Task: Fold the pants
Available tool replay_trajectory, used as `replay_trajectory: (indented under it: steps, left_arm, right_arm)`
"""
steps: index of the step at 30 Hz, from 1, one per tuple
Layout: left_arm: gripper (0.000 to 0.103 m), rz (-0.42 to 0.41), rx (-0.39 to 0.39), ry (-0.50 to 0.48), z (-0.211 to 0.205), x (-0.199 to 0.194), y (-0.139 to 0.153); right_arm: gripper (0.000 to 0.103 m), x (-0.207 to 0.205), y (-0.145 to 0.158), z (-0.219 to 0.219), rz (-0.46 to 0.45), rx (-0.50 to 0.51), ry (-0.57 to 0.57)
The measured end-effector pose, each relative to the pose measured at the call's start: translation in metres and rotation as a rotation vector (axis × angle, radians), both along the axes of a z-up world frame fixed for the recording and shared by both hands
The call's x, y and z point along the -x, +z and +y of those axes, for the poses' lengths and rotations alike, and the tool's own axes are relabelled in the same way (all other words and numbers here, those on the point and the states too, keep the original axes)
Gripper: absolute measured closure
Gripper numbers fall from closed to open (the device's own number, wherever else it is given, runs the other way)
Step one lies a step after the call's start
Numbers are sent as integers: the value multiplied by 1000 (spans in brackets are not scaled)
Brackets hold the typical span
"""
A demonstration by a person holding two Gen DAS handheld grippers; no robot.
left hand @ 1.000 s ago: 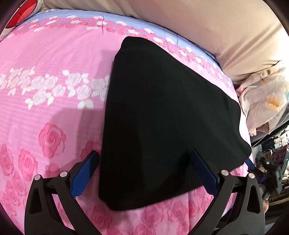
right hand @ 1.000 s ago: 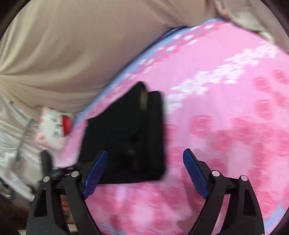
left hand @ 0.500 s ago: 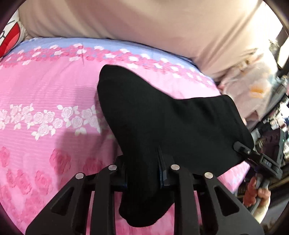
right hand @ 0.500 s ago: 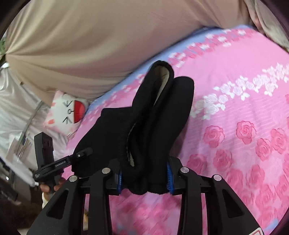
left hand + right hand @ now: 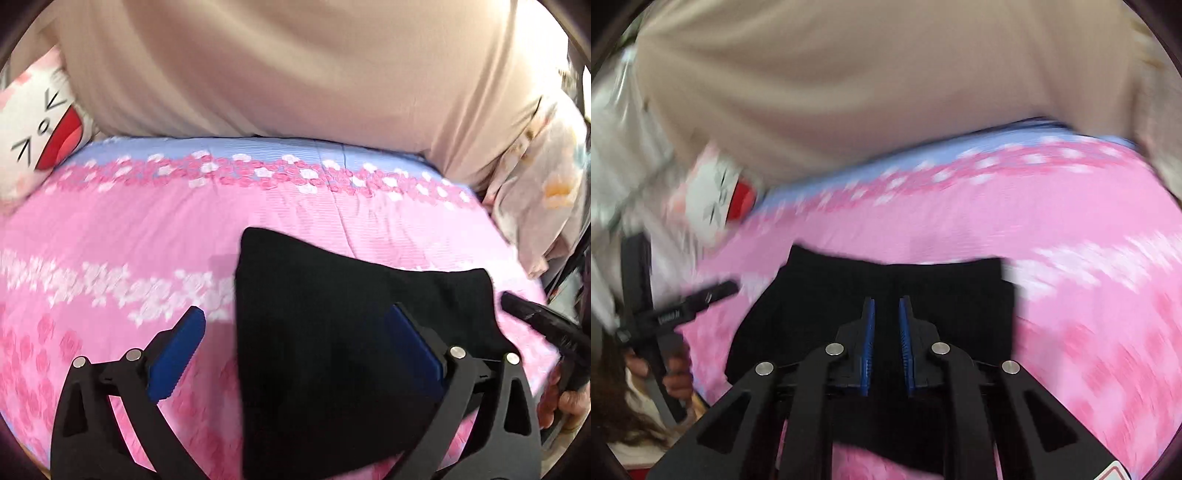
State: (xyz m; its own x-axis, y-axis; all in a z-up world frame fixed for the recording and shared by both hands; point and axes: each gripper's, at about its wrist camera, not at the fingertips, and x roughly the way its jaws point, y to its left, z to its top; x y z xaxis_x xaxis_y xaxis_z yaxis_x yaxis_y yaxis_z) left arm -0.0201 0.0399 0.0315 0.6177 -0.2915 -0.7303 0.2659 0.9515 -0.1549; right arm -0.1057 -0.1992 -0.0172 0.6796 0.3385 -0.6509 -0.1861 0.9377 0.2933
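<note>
Half a second ago we had both grippers clamped on the black pants; since then our left gripper (image 5: 295, 354) has let go and its blue pads now stand wide apart, with nothing between them but the fabric lying underneath. We see the pants (image 5: 343, 332) folded into a compact black stack on the pink rose-print bedsheet (image 5: 122, 229), their near edge reaching past the bed's front. Our right gripper (image 5: 887, 343) has its pads drawn close with a narrow gap showing between them; it sits low over the pants (image 5: 827, 291), but with black on black and motion blur we cannot tell whether any cloth is pinched there. Behind the bed hangs a beige curtain (image 5: 295, 66), and a white cartoon-face pillow (image 5: 37, 122) rests at the far left corner.
</note>
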Motion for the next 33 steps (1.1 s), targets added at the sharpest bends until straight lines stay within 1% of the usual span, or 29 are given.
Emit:
replay_trajectory:
  steps: [1,2,3,4,5,6,7,9,10,11,12,14,16,17,19,21,23,26,29,31,33]
  left_arm:
    - [6,11,-41,6,-10,-9,-10]
    - [6,18,-74,12,-14,-15,-18]
    - [6,39,-136,17,-25,-23,-32]
    - [6,58,-185,19,-31,-29,-46]
    - [6,87,-200,26,-30,-32,-56]
    - [5,101,-182,30,-27,-31,-60]
    - [5,104,-158,37,-23,-29,-59]
    - [5,109,-142,38,-16,-28,-58]
    - [5,118,-136,39,-13,-28,-58]
    - [6,121,-131,39,-12,-27,-57]
    - [5,123,-131,37,-11,-26,-57]
    - [5,128,-145,31,-11,-27,-60]
    - [5,130,-151,32,-12,-26,-60]
    - [5,131,-151,33,-12,-24,-59]
    - [5,137,-149,33,-13,-18,-56]
    - [5,143,-144,27,-10,-14,-54]
    - [5,143,-138,19,-3,-6,-50]
    - [5,164,-88,7,18,9,-44]
    - [5,245,3,-11,43,21,-53]
    - [5,284,49,-30,48,24,-62]
    - [5,340,101,-48,47,26,-73]
  right_arm:
    - [92,-20,-11,12,32,64,28]
    - [102,-31,-23,14,56,117,21]
    - [103,-52,-41,7,103,163,-22]
    - [103,-65,-54,-10,134,78,-35]
    - [103,-67,-56,-23,141,-8,-45]
    - [103,-65,-53,-32,163,-81,-59]
    - [103,-59,-44,-33,144,-78,-74]
    - [87,-35,-28,-29,81,-11,-113]
    - [83,-25,-24,-31,67,2,-129]
    - [76,-13,-20,-34,52,9,-152]
    - [72,0,-20,-38,45,13,-165]
    - [69,10,-21,-47,58,30,-195]
    - [58,24,-28,-58,92,37,-238]
    - [50,31,-30,-63,104,36,-250]
    - [46,38,-34,-69,119,30,-277]
    - [39,41,-39,-72,133,-1,-274]
    - [36,43,-44,-71,148,-33,-264]
    - [34,49,-47,-69,165,-61,-238]
    - [27,50,-54,-65,198,-98,-196]
    - [27,50,-62,-60,228,-91,-185]
    - [27,49,-69,-57,251,-103,-177]
